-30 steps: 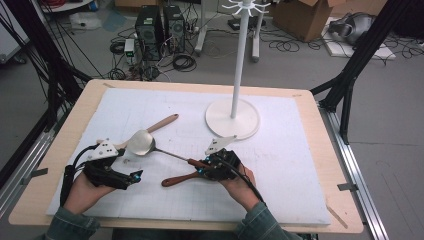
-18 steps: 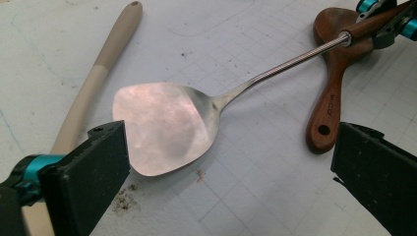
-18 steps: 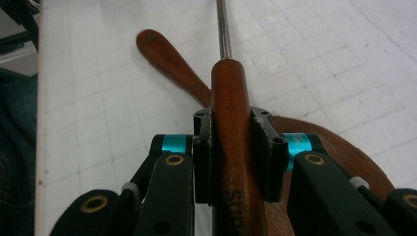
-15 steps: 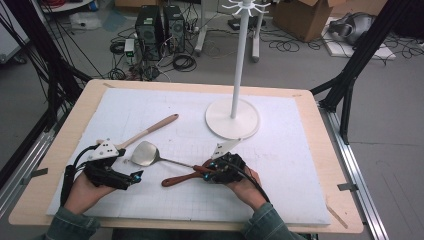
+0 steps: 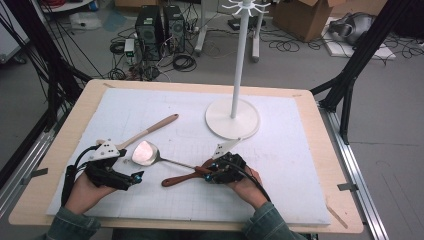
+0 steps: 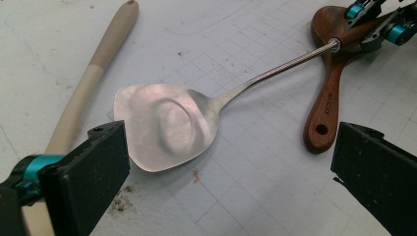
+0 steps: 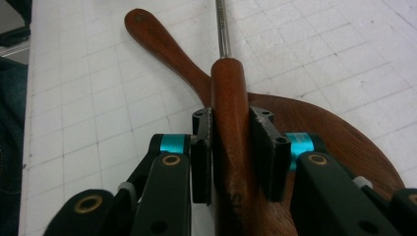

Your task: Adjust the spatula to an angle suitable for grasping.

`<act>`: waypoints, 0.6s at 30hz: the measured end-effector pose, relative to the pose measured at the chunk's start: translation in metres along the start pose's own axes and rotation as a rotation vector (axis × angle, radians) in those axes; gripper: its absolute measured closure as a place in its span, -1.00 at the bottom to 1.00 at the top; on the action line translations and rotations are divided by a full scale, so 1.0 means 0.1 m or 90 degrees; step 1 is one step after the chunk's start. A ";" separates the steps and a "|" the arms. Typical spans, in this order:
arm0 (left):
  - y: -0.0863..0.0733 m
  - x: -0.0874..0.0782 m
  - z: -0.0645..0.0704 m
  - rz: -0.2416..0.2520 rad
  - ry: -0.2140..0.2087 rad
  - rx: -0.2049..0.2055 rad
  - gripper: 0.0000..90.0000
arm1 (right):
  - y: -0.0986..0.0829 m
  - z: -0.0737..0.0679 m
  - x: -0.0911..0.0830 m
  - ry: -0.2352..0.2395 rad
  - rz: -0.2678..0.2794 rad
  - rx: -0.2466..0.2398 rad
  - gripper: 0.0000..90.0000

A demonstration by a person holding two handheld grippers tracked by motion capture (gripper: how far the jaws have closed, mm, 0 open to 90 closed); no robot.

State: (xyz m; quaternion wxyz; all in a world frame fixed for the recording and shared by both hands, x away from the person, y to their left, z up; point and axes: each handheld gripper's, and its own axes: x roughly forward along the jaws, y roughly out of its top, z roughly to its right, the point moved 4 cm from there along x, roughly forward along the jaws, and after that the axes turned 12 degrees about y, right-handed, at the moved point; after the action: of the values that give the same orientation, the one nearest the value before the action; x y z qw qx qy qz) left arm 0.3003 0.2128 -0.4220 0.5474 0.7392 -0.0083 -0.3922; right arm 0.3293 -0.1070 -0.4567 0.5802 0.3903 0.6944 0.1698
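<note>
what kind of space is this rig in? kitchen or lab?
Most likely a lab or workshop, not a kitchen: computer towers and loose cables on the floor, cardboard boxes behind, and a table ringed by black frame struts.

A silver spatula (image 6: 164, 125) with a reddish-brown handle, a dark-brown wooden spoon (image 6: 328, 98), white gridded mat (image 5: 300, 165).

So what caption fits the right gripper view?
Right hand-held gripper clamps the spatula's wooden handle above a wooden spoon.
</note>
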 end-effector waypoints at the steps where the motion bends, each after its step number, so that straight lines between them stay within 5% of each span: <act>1: 0.00 0.00 0.00 -0.001 0.001 0.002 -0.96 | 0.00 0.00 -0.01 0.002 0.000 0.003 0.59; 18: -0.01 0.02 0.01 -0.002 -0.008 0.005 -0.96 | -0.11 -0.04 -0.20 -0.011 0.017 0.013 0.26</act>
State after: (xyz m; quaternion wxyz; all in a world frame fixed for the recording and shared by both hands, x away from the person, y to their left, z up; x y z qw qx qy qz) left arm 0.3010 0.2114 -0.4238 0.5440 0.7388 -0.0121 -0.3976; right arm 0.3225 -0.1280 -0.4504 0.5795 0.4071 0.6859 0.1672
